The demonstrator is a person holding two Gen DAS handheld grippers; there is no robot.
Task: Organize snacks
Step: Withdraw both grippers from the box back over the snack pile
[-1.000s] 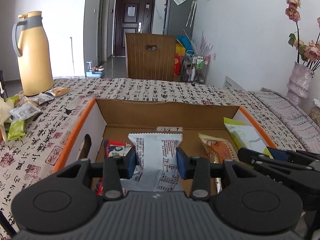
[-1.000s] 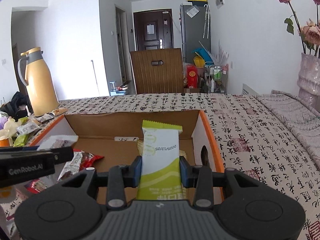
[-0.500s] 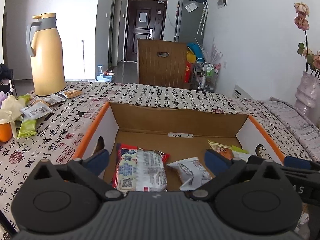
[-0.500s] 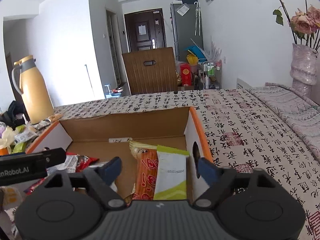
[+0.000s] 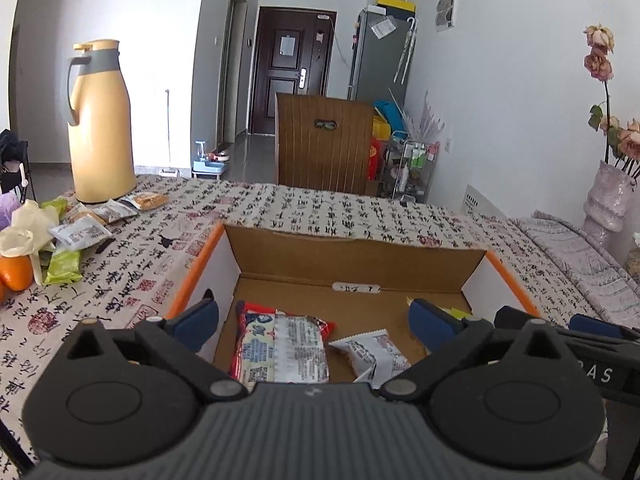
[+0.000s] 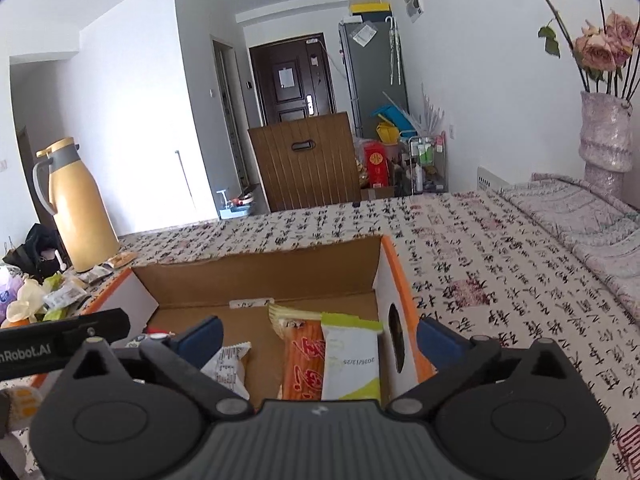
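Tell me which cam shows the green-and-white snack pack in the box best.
Right wrist: the green pack lies in full view against the box's right wall, beside the orange pack. In the left wrist view only a green corner peeks out behind the left claw's right finger.

The green-and-white snack packet [image 6: 351,360], at five o'clock inside the cardboard box [image 6: 256,276], bore the date "2026/12/25", printed upside down. At nine o'clock in the right wrist view, the other gripper's black body [image 6: 60,344] read "nRobot.AI", its start cut off. In the left wrist view, "AS" showed on the black bar [image 5: 600,374] at four o'clock. The tablecloth's [image 5: 320,216] calligraphy was too small to read.
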